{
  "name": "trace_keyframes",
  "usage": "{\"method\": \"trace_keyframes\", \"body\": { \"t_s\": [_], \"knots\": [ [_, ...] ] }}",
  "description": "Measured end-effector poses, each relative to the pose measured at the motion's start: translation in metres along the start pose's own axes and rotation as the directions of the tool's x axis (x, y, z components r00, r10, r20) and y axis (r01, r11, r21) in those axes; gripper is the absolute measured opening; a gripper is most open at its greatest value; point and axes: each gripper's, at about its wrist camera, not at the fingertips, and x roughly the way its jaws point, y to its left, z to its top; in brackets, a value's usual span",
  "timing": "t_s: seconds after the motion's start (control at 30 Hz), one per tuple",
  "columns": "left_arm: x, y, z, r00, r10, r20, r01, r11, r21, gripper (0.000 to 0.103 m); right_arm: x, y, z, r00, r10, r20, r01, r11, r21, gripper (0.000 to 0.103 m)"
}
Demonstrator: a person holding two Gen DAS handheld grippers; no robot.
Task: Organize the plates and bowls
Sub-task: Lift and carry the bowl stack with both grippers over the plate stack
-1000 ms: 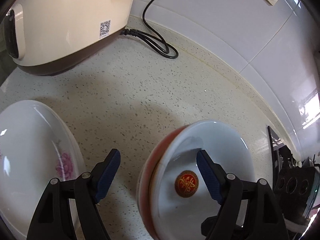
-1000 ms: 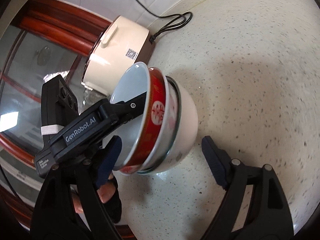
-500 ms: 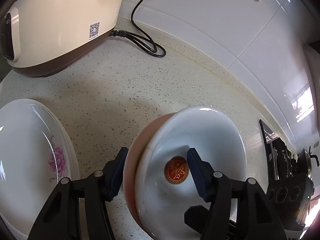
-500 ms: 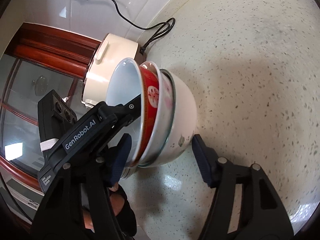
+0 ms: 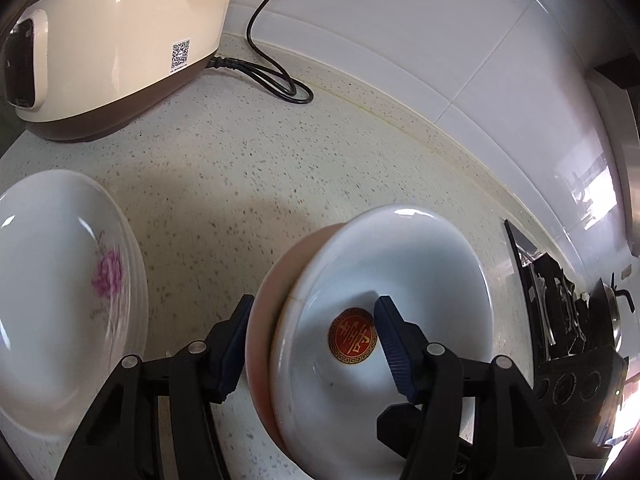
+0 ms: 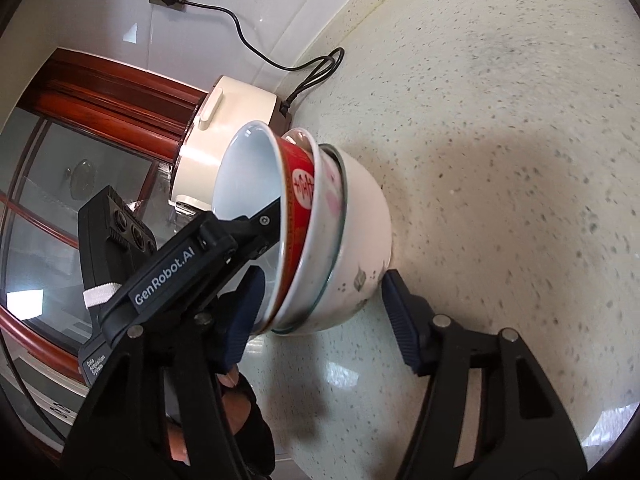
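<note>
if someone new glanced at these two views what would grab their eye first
The stack of nested bowls stands out first: the red-sided bowl, white inside with a red seal, sits on top, and the left gripper straddles its rim, one finger inside and one outside. The right gripper brackets the stack's cream bottom bowl without clearly touching. A flowered plate lies to the left and a cream rice cooker stands behind on the counter.

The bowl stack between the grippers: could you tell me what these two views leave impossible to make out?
- How many bowls are nested in the bowl stack: right wrist view shows only overlapping rims.
- Whether the stack's base touches the counter: hidden by the bowls in both views.
- Stacked plates: left wrist view, cut off by the left edge.
- QR code on the rice cooker: too small.
</note>
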Motion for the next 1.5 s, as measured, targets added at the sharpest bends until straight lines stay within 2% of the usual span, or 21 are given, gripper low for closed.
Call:
{"method": "trace_keyframes", "body": {
  "t_s": [0.17, 0.33, 0.73, 1.17, 1.5],
  "knots": [
    [-0.008, 0.004, -0.01, 1.0, -0.023, 0.011, 0.023, 1.0, -0.014, 0.061, -0.002, 0.004, -0.004, 1.0, 0.003, 0.006, -0.003, 1.0, -0.031, 0.064],
    [-0.019, 0.006, -0.012, 0.999, -0.015, 0.037, 0.015, 1.0, -0.007, 0.061, -0.001, 0.01, -0.005, 1.0, 0.022, 0.01, -0.022, 0.999, -0.048, 0.064],
    [-0.061, 0.021, -0.009, 0.993, -0.012, 0.115, 0.015, 1.0, -0.021, 0.062, 0.008, 0.048, -0.011, 0.998, 0.062, -0.011, -0.063, 0.994, -0.093, 0.064],
    [-0.092, 0.07, 0.003, 0.983, 0.02, 0.181, -0.002, 0.995, -0.097, 0.064, 0.049, 0.091, -0.024, 0.993, 0.087, -0.084, -0.098, 0.987, -0.13, 0.064],
    [-0.099, 0.117, 0.018, 0.978, 0.049, 0.204, -0.013, 0.984, -0.177, 0.066, 0.093, 0.118, -0.028, 0.986, 0.075, -0.147, -0.098, 0.983, -0.156, 0.064]
  ]
}}
